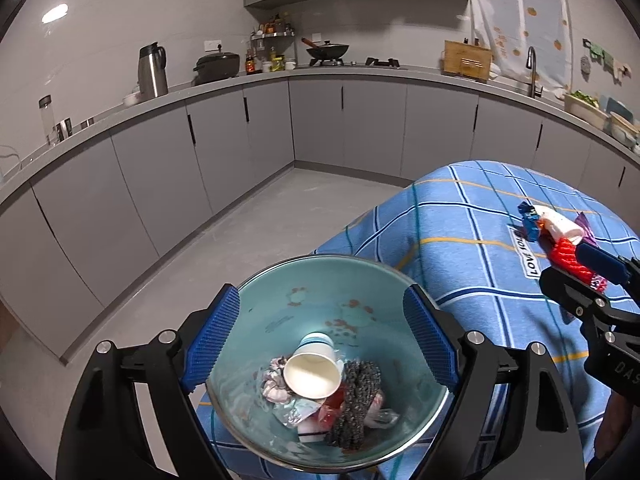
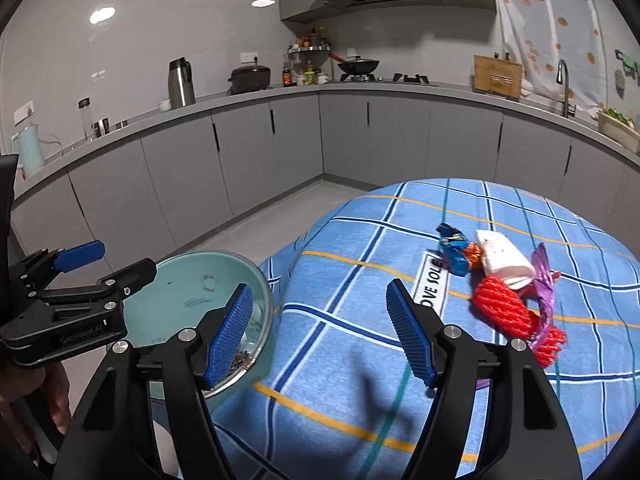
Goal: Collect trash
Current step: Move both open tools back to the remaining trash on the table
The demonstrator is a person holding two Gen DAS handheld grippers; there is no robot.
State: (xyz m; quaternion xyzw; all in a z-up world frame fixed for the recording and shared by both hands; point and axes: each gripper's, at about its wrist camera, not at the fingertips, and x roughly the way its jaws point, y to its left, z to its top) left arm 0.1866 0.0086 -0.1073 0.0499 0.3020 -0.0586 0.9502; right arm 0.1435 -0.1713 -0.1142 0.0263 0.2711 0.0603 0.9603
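Trash bowl (image 1: 280,292) sits at table (image 1: 460,216) edge, holding paper cup (image 1: 312,364), foil and dark scrubber (image 1: 356,396). Left gripper (image 1: 320,340) spread wide above it, empty. Right gripper (image 2: 320,336) released, empty. Red net (image 2: 508,312), white foam (image 2: 504,260), blue wrapper (image 2: 454,244) lie uncollected on cloth.

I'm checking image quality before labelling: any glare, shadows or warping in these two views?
Left wrist view: fisheye bends the counter; ceiling lights glare on the wall. Right wrist view: same warping, and a gripper-shaped shadow falls on the tablecloth; the red net looks slightly soft.
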